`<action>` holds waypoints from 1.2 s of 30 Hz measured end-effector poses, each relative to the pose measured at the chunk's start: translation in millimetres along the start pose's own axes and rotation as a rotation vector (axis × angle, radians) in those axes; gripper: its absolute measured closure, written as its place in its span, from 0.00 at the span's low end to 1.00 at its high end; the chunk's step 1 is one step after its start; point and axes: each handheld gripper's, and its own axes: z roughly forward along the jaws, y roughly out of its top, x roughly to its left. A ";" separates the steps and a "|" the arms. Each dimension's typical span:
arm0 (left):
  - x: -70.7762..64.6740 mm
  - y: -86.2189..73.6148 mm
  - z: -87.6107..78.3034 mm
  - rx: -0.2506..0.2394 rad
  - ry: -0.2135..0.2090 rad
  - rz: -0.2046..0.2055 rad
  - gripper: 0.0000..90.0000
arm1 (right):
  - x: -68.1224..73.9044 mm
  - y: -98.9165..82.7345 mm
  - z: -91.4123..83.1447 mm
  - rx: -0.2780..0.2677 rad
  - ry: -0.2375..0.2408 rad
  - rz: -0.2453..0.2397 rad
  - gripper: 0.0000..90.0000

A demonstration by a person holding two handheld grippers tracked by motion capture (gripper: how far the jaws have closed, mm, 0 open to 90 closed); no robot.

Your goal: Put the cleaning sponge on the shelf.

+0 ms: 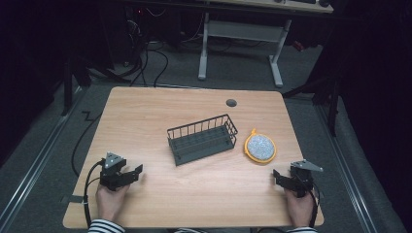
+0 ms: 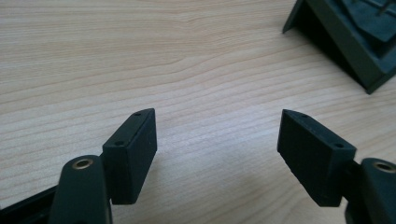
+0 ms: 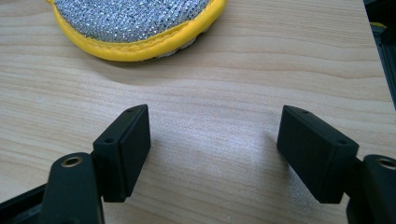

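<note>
I hold my left tool [image 1: 132,173] low over the bench [image 1: 145,116] near its near left corner, my hand [image 1: 111,200] behind it and a striped sleeve at the near edge. Its jaws stand wide apart with nothing between them; in the left gripper view the left tool [image 2: 217,135] frames bare wood grain, and a corner of the dark wire basket [image 2: 348,37] shows at the upper right, well apart from the jaws.

My right tool [image 1: 282,178] sits near the near right corner, also low over the wood, its grey plate on top. Its jaws are spread wide and grip nothing. In the right gripper view the right tool [image 3: 215,135] points toward the round scouring pad [image 3: 135,23], silver mesh with a yellow rim, which lies flat on the bench ahead of the jaws and apart from them.

In the high view the wire basket [image 1: 203,139] stands at the middle of the bench, turned at a slight angle to the edges. The scouring pad [image 1: 260,147] lies just beside its right end, toward the right edge. A small dark round grommet [image 1: 231,103] sits near the far edge.
</note>
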 end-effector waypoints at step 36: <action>-7.1 1.1 10.1 0.061 0.090 0.057 0.30 | 8.0 14.4 -15.1 0.014 0.065 0.032 0.36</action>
